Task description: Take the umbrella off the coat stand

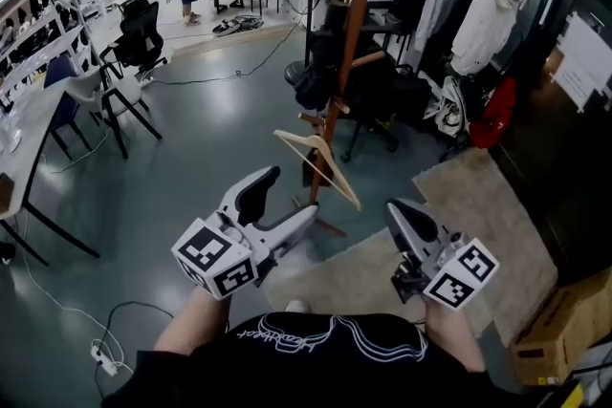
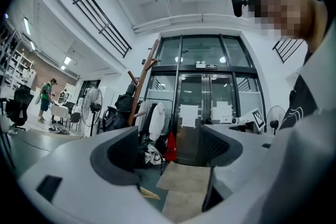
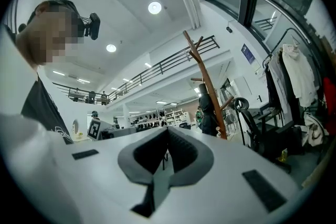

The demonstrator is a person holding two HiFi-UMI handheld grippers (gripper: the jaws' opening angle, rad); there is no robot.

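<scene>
Jaws of the left gripper (image 1: 290, 196) stand wide apart with nothing between them. Those of the right gripper (image 1: 399, 208) are pressed together, also empty. Both grippers are held short of the wooden coat stand (image 1: 349, 33), pointing toward it. A dark bundle, seemingly the folded umbrella (image 1: 314, 87), hangs against the coat stand's pole about halfway up. A wooden hanger (image 1: 318, 160) dangles from a lower peg of the coat stand.

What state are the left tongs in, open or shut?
Open: the left tongs stand wide apart with nothing between them; the mat shows through the gap.
</scene>
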